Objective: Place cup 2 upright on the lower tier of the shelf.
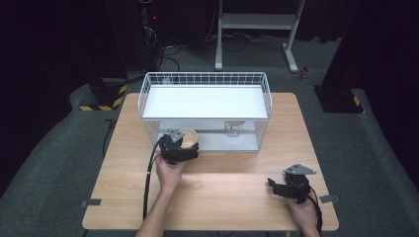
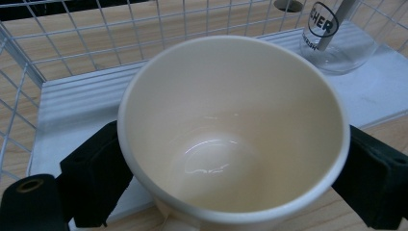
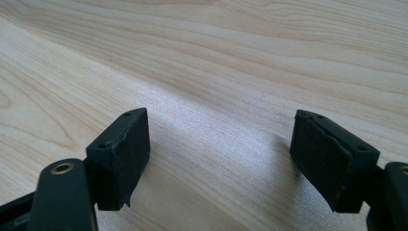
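A cream cup [image 1: 188, 135] is tipped toward me at the front left of the wire rack's lower shelf [image 1: 232, 143]. My left gripper [image 1: 185, 148] is shut on it. In the left gripper view, the two black pads [image 2: 96, 178] press on opposite sides of the cup [image 2: 231, 130], whose inside is bare. My right gripper [image 1: 277, 188] lies low over the table near the front right corner. Its jaws [image 3: 221, 159] stand apart with only wood grain between them.
A white wire rack [image 1: 205, 79] with a white upper shelf [image 1: 207, 101] stands at the back of the wooden table [image 1: 227, 192]. A clear glass [image 1: 233, 129] with black lettering [image 2: 337, 43] stands on the lower shelf, right of the cup.
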{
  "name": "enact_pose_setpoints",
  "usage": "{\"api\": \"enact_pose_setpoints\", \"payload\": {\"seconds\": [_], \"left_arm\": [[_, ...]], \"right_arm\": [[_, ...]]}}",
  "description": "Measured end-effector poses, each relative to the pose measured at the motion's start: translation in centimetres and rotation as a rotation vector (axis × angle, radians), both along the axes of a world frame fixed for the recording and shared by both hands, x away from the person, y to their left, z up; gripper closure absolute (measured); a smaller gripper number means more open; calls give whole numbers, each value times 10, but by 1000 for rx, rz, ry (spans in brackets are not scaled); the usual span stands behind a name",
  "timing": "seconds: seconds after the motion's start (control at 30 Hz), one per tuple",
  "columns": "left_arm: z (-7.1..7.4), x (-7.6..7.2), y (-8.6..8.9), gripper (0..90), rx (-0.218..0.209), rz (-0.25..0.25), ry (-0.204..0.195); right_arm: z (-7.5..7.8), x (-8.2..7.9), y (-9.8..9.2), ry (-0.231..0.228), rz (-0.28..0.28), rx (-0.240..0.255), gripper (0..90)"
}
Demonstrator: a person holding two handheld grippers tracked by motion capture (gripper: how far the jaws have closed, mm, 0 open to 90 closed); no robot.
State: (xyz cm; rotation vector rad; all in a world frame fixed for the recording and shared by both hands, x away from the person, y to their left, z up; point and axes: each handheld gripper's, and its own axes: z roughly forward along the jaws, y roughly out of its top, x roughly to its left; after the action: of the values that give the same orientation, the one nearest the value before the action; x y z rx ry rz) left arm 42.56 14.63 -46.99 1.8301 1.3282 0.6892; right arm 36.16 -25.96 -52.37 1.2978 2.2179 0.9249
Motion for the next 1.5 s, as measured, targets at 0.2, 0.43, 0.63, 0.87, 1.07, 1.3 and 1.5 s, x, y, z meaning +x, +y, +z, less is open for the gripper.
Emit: {"api": "enact_pose_setpoints", "payload": {"seconds": [0.2,0.43,0.63,0.87,1.07,1.3,1.5], "left_arm": [[0,6,-1,101,11,-6,0],[-3,11,-4,99,23,0,-10],[-5,19,-6,98,18,23,-28],[-10,24,-8,95,27,50,-63],[-11,26,-8,92,30,72,-72],[-11,27,-7,75,-4,82,-41],[-10,25,-5,69,6,63,-32]], "right_arm": [[0,0,0,-1,1,-1,219],[0,0,0,-1,0,-1,219],[0,0,0,-1,0,-1,219],[0,0,0,0,0,0,219],[0,0,0,-1,0,-1,219],[0,0,0,0,0,0,217],[0,0,0,0,0,0,217]]}}
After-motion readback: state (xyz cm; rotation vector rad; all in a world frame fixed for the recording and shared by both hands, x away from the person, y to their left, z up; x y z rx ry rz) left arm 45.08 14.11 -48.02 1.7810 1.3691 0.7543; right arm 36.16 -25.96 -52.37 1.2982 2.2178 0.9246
